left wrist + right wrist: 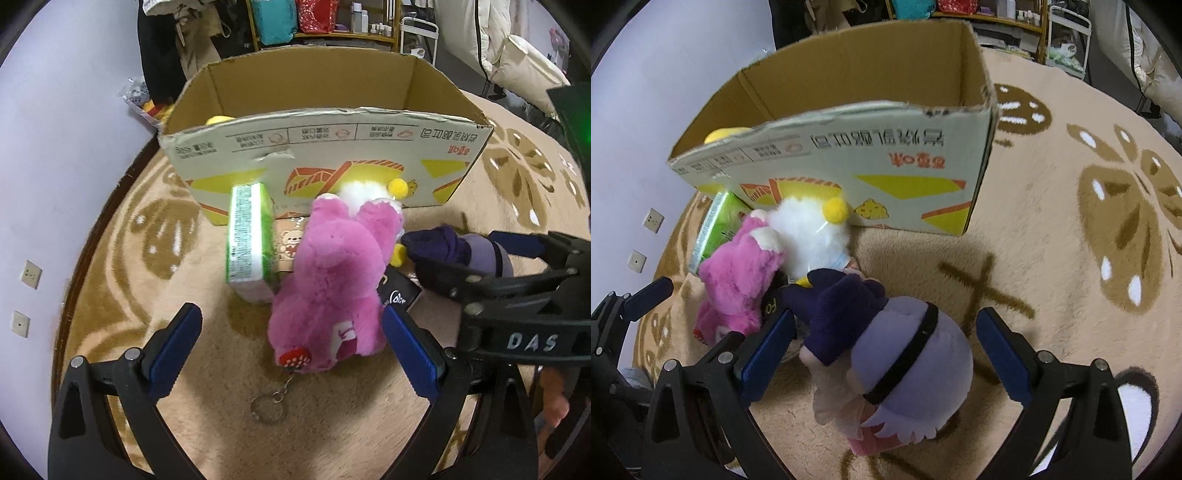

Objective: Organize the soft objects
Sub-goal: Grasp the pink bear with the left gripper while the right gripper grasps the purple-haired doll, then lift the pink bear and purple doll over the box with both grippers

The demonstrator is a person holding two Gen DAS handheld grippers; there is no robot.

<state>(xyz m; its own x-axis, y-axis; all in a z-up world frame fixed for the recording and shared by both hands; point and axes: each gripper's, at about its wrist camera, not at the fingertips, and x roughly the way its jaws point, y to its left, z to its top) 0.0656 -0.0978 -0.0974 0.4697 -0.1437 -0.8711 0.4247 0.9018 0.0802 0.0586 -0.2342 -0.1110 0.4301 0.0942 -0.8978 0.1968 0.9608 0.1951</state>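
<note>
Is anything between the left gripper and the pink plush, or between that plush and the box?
Nothing visible blocks the open left gripper from the pink plush. Toward the cardboard box, only its near wall stands in the way.

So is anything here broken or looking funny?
Yes. The cardboard box has a ragged top edge and a torn patch on its front wall. Also, a hard green carton stands among the soft toys, beside the pink plush.

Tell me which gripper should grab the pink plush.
Left. The left gripper is open with the pink plush between its fingers; the right gripper is straddling the purple doll.
</note>
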